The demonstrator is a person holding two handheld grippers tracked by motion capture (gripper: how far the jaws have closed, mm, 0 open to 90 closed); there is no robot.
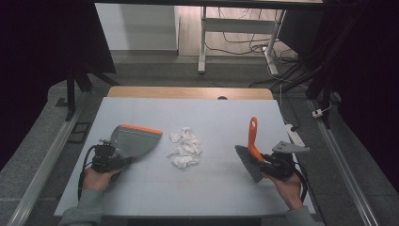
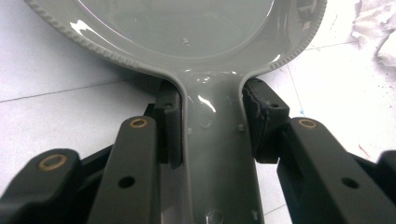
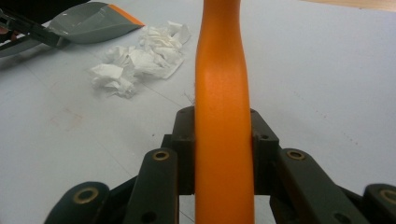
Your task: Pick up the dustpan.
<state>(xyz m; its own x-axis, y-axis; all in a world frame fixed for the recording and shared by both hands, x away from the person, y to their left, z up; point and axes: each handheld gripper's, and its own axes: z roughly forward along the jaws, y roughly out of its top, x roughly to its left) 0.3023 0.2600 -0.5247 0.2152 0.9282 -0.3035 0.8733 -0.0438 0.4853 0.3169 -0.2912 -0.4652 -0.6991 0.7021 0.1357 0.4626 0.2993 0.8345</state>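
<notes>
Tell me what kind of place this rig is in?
Probably a lab or recording room, not a home. Dark curtains flank a pale work table, loose cables trail over the floor behind it, and rails run alongside. A power strip lies by the table edge.

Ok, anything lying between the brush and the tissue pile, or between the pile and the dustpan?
Nothing visible. Bare table separates the brush from the crumpled tissues, and only a narrow bare strip lies between the tissues and the dustpan.
</notes>
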